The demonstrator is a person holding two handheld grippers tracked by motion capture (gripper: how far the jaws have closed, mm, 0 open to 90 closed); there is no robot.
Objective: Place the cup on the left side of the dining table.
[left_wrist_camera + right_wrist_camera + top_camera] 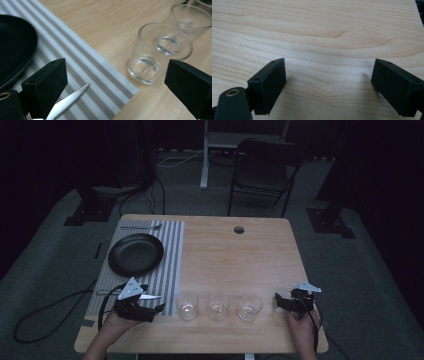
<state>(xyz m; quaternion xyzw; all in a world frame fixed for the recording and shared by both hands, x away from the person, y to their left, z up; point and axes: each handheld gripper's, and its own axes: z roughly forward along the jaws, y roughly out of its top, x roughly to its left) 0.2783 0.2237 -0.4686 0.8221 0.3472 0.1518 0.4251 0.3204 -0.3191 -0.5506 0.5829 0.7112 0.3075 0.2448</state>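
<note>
A black plate (135,254) lies on a grey striped placemat (172,250) at the table's left. A silver knife (150,296) lies over the mat's front part, right of the plate. My left gripper (159,308) hovers just in front of it, pointing right at three empty glasses (187,304) (219,305) (249,306) in a row. In the left gripper view my gripper (116,67) stands open; the knife's tip (67,102) shows beside the left jaw, with no pad pressing on it. The right gripper (278,301) rests at the front right, open (329,65) over bare wood.
A fork (142,227) lies across the placemat's far end. The plate's rim (12,45) and the nearest glass (147,55) show in the left gripper view. A cable hole (239,229) sits near the table's far edge, and a chair (265,170) stands behind.
</note>
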